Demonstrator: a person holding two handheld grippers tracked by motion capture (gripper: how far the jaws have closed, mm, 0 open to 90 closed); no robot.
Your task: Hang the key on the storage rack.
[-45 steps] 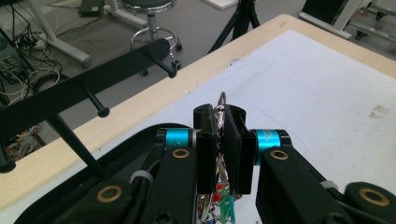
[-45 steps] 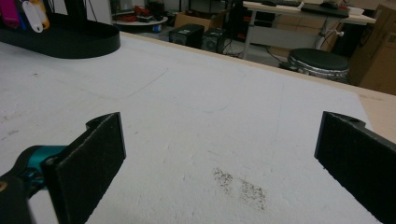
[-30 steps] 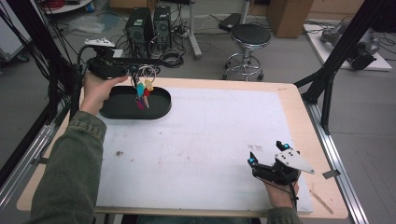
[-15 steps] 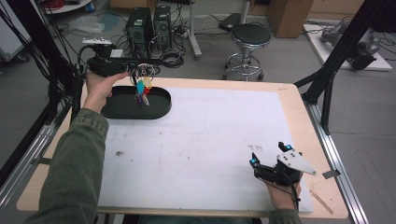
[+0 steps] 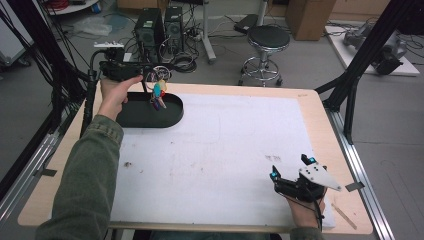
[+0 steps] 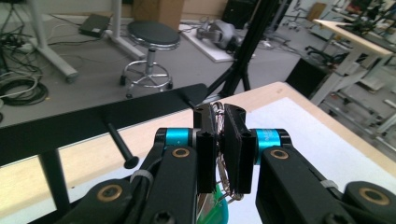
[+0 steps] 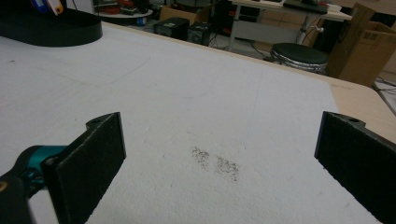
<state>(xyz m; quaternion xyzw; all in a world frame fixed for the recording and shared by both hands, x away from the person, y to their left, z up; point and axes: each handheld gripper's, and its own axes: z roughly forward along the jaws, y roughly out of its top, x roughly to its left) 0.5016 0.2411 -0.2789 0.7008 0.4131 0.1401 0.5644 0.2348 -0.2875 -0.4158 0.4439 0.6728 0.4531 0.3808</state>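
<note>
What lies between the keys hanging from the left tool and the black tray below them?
Nothing visible. The left tool holds the keys by their ring, and they dangle over the black tray. Its dark floor beneath them looks bare, though detail there is hard to make out.

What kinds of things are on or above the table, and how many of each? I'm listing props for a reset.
Grippers: 2, left gripper and right gripper
Black oval tray: 1
Bunch of keys with coloured tags, held over the tray: 1
White mat: 1
Total: 5
</note>
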